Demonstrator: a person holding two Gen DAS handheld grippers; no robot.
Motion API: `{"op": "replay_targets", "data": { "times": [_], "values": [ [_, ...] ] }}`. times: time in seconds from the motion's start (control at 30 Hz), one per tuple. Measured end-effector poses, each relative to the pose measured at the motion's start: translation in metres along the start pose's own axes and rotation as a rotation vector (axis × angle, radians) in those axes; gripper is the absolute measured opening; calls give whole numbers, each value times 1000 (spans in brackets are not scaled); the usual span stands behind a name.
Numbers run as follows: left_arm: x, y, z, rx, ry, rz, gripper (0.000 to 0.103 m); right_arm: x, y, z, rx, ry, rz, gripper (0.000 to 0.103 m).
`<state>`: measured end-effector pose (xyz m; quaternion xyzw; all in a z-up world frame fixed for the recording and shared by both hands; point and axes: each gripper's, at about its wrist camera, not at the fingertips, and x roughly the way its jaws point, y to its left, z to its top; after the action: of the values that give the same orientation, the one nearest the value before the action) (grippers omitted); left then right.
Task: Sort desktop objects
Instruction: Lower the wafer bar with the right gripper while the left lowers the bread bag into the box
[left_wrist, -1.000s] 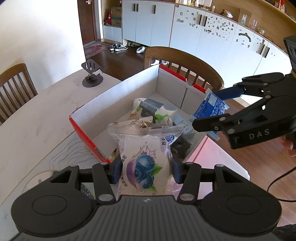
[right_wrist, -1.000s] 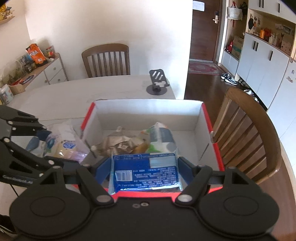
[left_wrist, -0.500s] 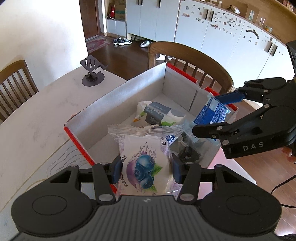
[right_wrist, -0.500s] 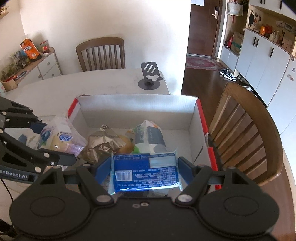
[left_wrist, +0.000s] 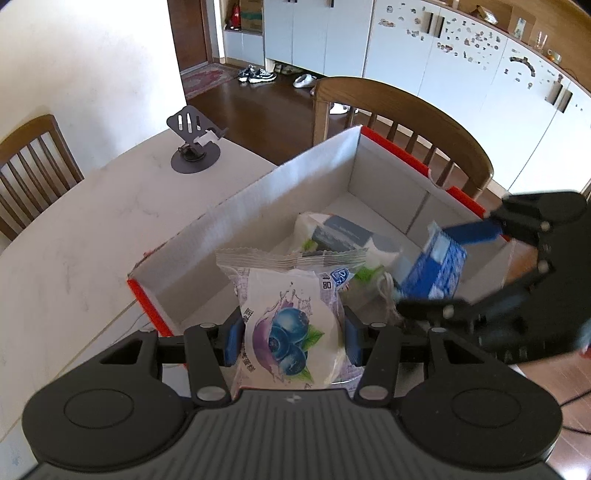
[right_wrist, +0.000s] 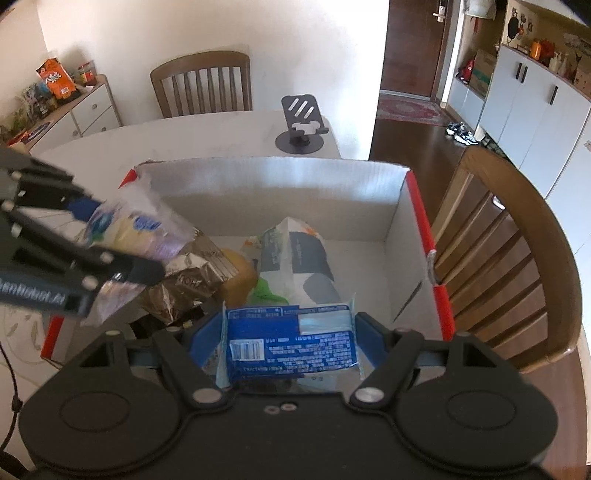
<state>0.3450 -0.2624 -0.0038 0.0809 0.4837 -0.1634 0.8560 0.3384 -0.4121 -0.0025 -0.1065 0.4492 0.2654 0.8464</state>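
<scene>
Left claw (left_wrist: 291, 341) grips blueberry packet (left_wrist: 290, 332) – right claw (right_wrist: 290, 341) grips blue packet (right_wrist: 291, 347) – over box (right_wrist: 273, 177)

Two fisheye views, each mounted close behind a gripper and looking steeply down along its fingers. Both share the open cardboard box (left_wrist: 258, 206) at the table (left_wrist: 74, 236) edge, seen from adjacent sides, each catching the other gripper.

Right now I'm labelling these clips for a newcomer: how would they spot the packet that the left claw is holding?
Find the white cardboard box with red edges on the pale table. Over its near rim, the left claw grips a clear-sealed white packet. Only it shows purple blueberries; the right claw's packet is blue with small print.
</scene>
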Motion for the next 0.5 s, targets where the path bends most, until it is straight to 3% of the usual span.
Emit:
{"op": "replay_targets", "data": {
  "times": [0.5],
  "values": [
    [37,21,18,-86,82,-68,52,25,3,-3,-23,69,30,77]
  ]
}}
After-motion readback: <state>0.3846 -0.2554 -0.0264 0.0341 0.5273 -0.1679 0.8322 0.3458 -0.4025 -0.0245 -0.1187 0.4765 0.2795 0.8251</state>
